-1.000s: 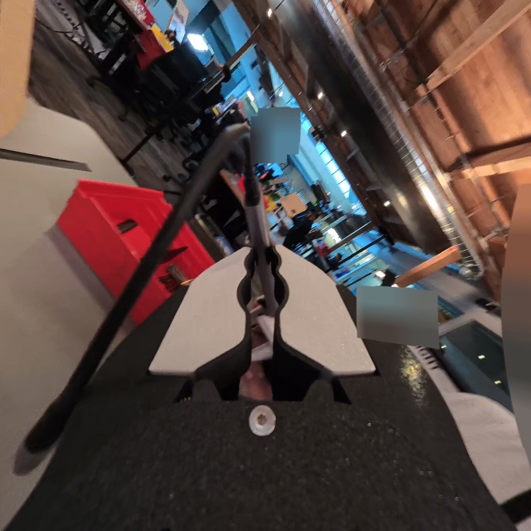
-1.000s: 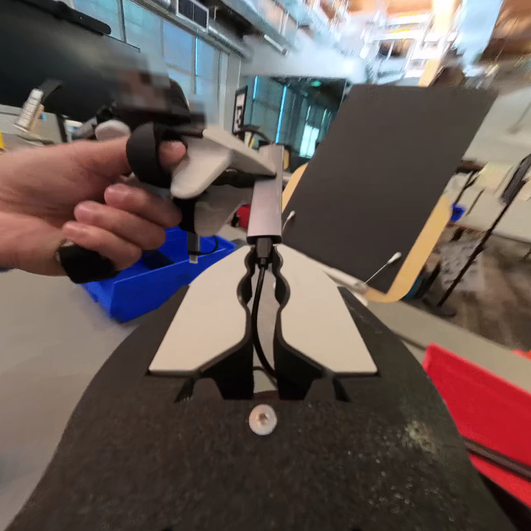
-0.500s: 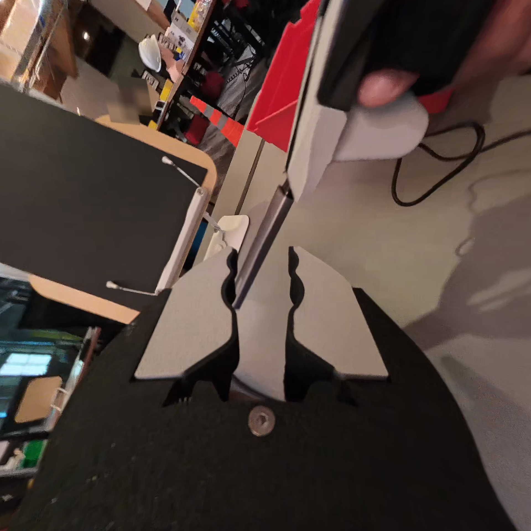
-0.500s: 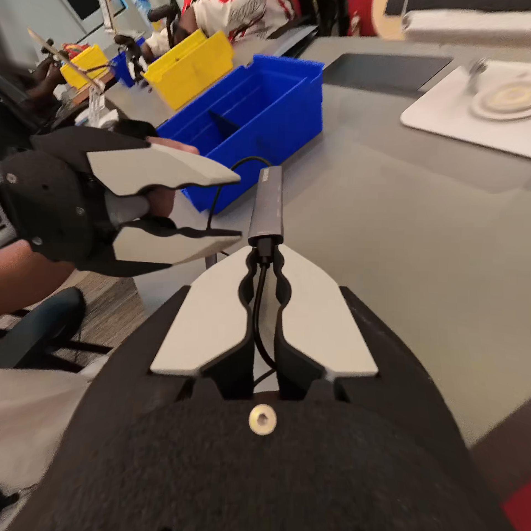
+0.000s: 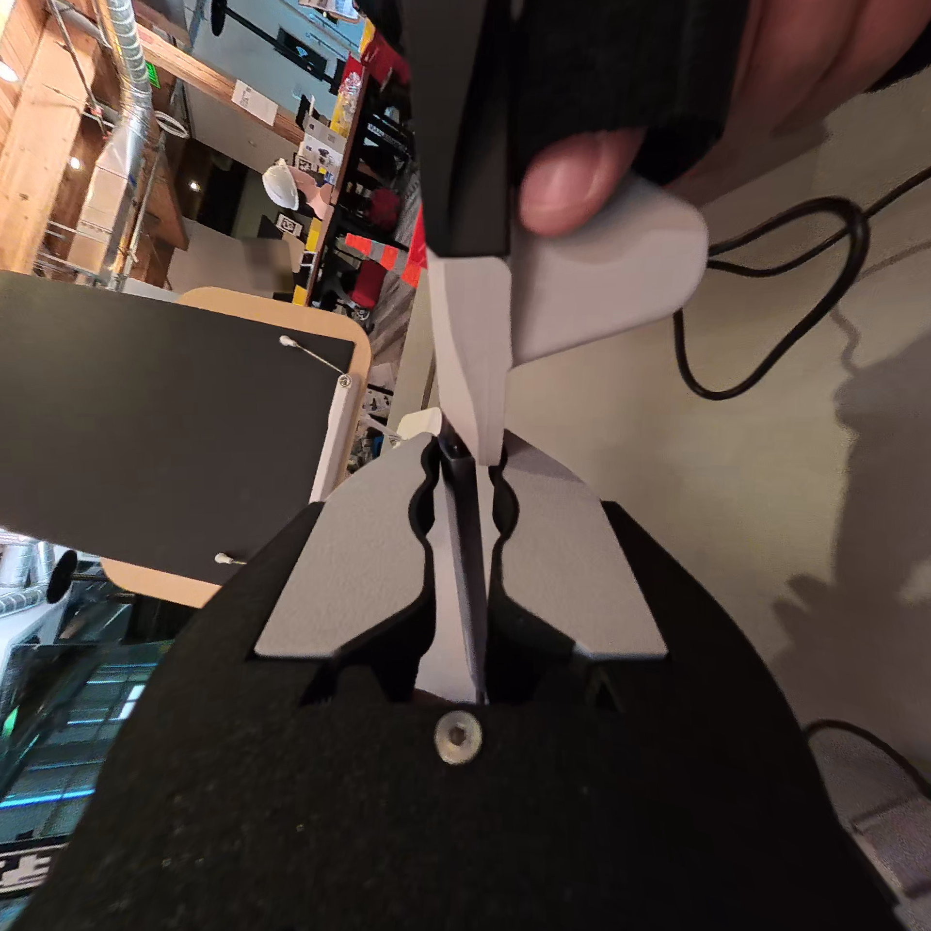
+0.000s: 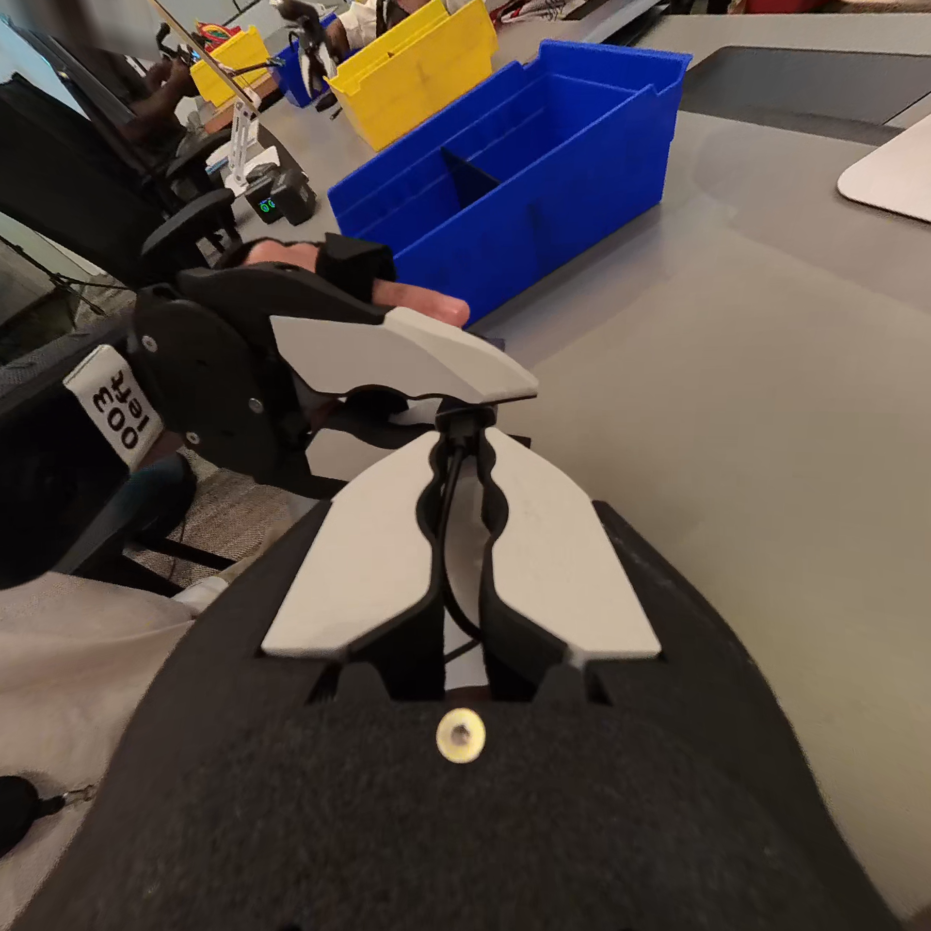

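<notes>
2 grippers are shown above a grey table (image 6: 755, 403): the right gripper (image 6: 461, 443) is clenched on a black cable (image 6: 446, 504); the left gripper (image 5: 461, 453), narrowly parted, flanks a slim grey hub (image 5: 466, 529), seemingly gripped. Slippage could follow from opposed pulling.

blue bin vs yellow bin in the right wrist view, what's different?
Colour: the blue bin is blue, the yellow bin yellow.
Place: the blue bin sits nearer the camera, the yellow bin behind it.
Inside: the blue bin shows a dark divider across its middle; the yellow bin's inside is out of sight.
Shared: both are open-top plastic bins on the grey table.
</notes>
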Tool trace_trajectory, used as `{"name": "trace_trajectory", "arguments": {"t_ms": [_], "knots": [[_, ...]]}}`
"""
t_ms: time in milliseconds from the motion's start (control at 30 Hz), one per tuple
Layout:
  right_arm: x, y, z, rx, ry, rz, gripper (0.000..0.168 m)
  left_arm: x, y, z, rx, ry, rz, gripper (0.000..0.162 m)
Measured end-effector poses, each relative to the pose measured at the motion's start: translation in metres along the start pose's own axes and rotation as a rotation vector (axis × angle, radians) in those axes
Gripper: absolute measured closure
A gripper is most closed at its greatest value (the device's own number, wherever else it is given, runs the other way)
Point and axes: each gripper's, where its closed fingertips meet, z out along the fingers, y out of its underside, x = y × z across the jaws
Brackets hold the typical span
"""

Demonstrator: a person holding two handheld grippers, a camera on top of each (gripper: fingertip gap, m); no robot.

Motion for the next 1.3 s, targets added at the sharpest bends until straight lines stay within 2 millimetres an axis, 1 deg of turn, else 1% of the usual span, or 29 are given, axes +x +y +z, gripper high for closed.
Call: {"name": "trace_trajectory", "arguments": {"t_ms": [100, 267, 400, 533, 567, 600, 633, 733, 800, 833, 867, 900, 1000, 1033, 1167, 1200, 1233, 1267, 1300], "knots": [[0.0, 0.001, 0.001, 0.003, -0.003, 0.011, 0.159, 0.0, 0.002, -0.001, -0.013, -0.021, 0.025, 0.144], [0.009, 0.0, -0.001, 0.017, 0.036, 0.046, 0.159, -0.002, 0.004, -0.003, -0.024, -0.081, 0.036, 0.144], [0.005, 0.002, -0.001, 0.004, 0.005, 0.056, 0.159, -0.002, 0.003, -0.006, -0.016, -0.097, 0.035, 0.153], [0.004, 0.005, 0.0, 0.008, -0.019, 0.039, 0.158, 0.001, 0.004, -0.007, -0.013, -0.072, 0.019, 0.153], [0.004, 0.004, 0.0, 0.023, -0.014, 0.024, 0.156, 0.0, 0.005, -0.008, -0.019, -0.066, 0.013, 0.153], [0.003, 0.003, 0.0, 0.048, -0.005, 0.012, 0.148, -0.001, 0.006, -0.008, -0.029, -0.064, 0.01, 0.153], [0.001, 0.001, -0.001, 0.073, -0.001, 0.004, 0.144, -0.002, 0.007, -0.009, -0.036, -0.061, 0.009, 0.153], [0.002, -0.001, 0.0, 0.127, 0.055, -0.016, 0.146, -0.002, 0.008, -0.009, -0.057, -0.056, 0.001, 0.153], [0.007, -0.002, 0.0, 0.161, 0.123, -0.039, 0.153, -0.002, 0.011, -0.008, -0.081, -0.056, 0.001, 0.153], [0.009, -0.006, -0.002, 0.206, 0.152, -0.042, 0.157, -0.002, 0.014, -0.007, -0.102, -0.056, -0.004, 0.153], [0.009, -0.01, -0.005, 0.254, 0.163, -0.035, 0.156, -0.002, 0.016, -0.007, -0.115, -0.055, -0.008, 0.153], [0.009, -0.01, -0.005, 0.267, 0.163, -0.026, 0.155, -0.002, 0.017, -0.006, -0.12, -0.057, -0.013, 0.153], [0.011, -0.002, 0.001, 0.217, 0.163, -0.02, 0.152, 0.003, 0.016, -0.007, -0.122, -0.046, -0.017, 0.153], [0.01, -0.002, 0.002, 0.218, 0.155, -0.024, 0.157, 0.003, 0.015, -0.007, -0.123, -0.046, -0.016, 0.153], [0.009, 0.0, 0.001, 0.196, 0.166, -0.044, 0.158, 0.006, 0.015, -0.008, -0.113, -0.038, -0.022, 0.152], [0.009, 0.0, 0.0, 0.192, 0.168, -0.052, 0.158, 0.005, 0.019, -0.008, -0.12, -0.036, -0.025, 0.152], [0.014, -0.002, -0.006, 0.212, 0.202, -0.052, 0.158, 0.003, 0.034, -0.007, -0.184, -0.044, -0.015, 0.153], [0.024, -0.01, -0.022, 0.26, 0.249, -0.042, 0.158, -0.002, 0.06, -0.009, -0.276, -0.068, 0.003, 0.152], [0.036, -0.017, -0.042, 0.3, 0.273, -0.008, 0.158, -0.007, 0.081, -0.013, -0.311, -0.083, -0.004, 0.153]]}}
